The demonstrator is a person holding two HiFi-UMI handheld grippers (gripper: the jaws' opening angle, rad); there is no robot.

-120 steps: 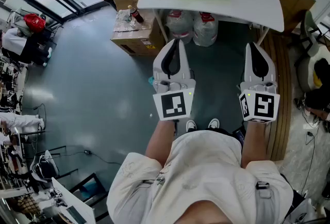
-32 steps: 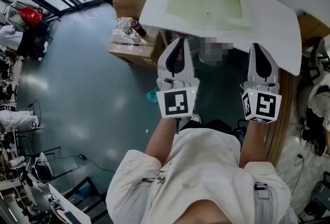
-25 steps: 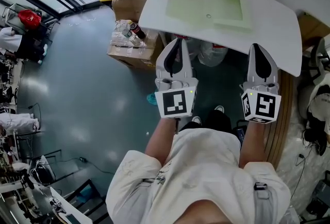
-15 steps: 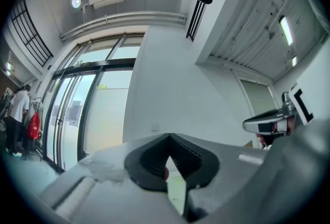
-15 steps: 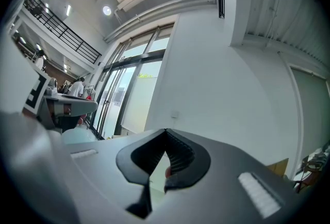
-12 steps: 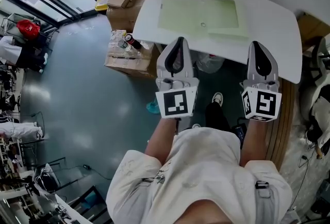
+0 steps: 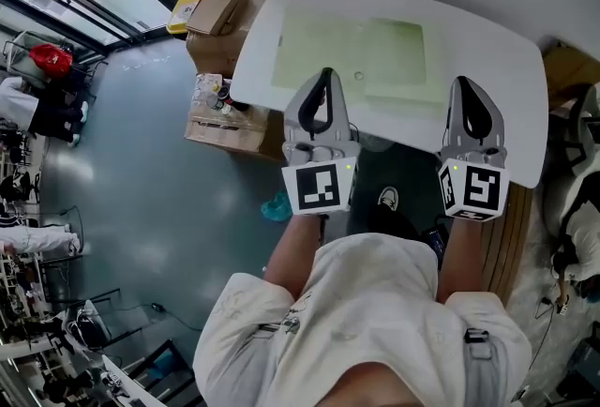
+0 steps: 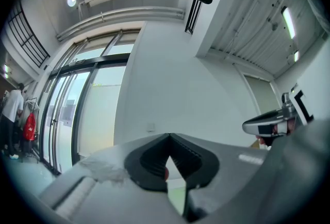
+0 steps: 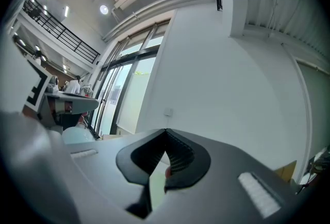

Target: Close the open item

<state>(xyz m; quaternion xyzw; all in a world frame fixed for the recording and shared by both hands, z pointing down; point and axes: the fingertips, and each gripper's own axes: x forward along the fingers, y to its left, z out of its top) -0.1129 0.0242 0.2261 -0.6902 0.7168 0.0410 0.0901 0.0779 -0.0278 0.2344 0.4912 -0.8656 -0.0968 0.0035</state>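
Note:
A white table (image 7: 487, 39) stands against a white wall, with a pale green mat (image 7: 375, 44) lying on it. A tiny round thing (image 7: 358, 75) rests on the mat; I cannot tell what it is. No open item shows clearly. My left gripper (image 7: 326, 73) is shut and empty, its tip over the table's near edge. My right gripper (image 7: 466, 80) is also shut and empty, held level beside it. In the left gripper view the jaws (image 8: 168, 136) meet at the tip, pointing at the wall. The right gripper view shows its jaws (image 9: 166, 130) together too.
Cardboard boxes (image 7: 223, 126) with bottles on top stand on the floor left of the table, with another box (image 7: 212, 9) and a yellow one (image 7: 185, 9) behind. Wooden boards (image 7: 514, 227) lie at the right. Glass doors (image 8: 77, 114) run along the left. People stand far left.
The table has drawn closer and lower in the head view, so both gripper tips now overlap its near edge. Both grippers stay shut and level.

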